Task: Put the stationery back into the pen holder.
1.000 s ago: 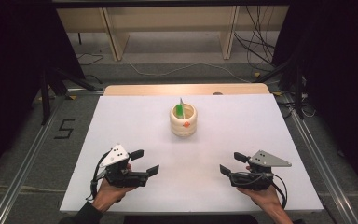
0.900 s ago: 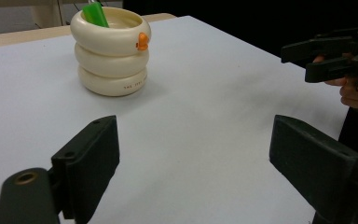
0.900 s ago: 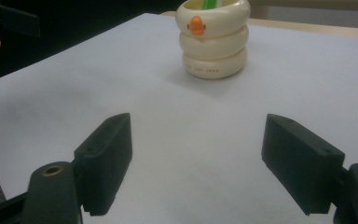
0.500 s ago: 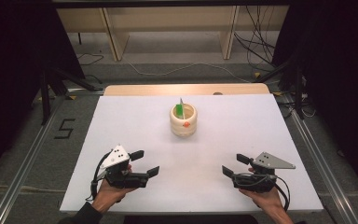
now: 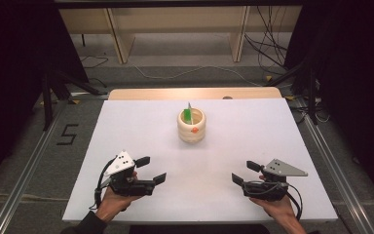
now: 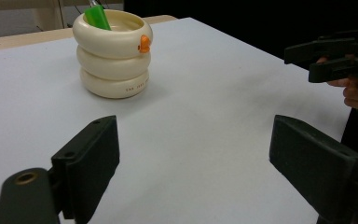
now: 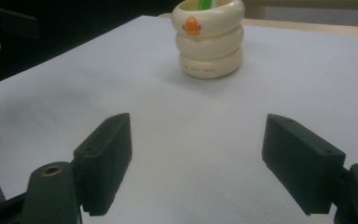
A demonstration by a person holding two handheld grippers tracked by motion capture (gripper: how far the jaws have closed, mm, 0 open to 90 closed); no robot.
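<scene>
My left black two-jaw handheld gripper [image 5: 148, 170] carries a pale grey three-cornered plate dotted with small dark holes, and a black cable loops from it at seven o'clock. My right black two-jaw handheld gripper [image 5: 246, 173] wears a plain grey three-cornered plate and trails a black cable at four o'clock. The jaws are blocky matte black pads, each hinge showing a brass-ringed hole. A dark sleeve [image 5: 85, 225] covers my left wrist.

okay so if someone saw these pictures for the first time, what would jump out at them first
Probably the cream ringed holder with its orange spot, standing alone near the middle of the white table, toward the far edge, with a green item sticking up out of it. Next, the two black tongs at the near edge, the left tongs and the right tongs, both open and holding nothing, aimed toward the holder.
</scene>
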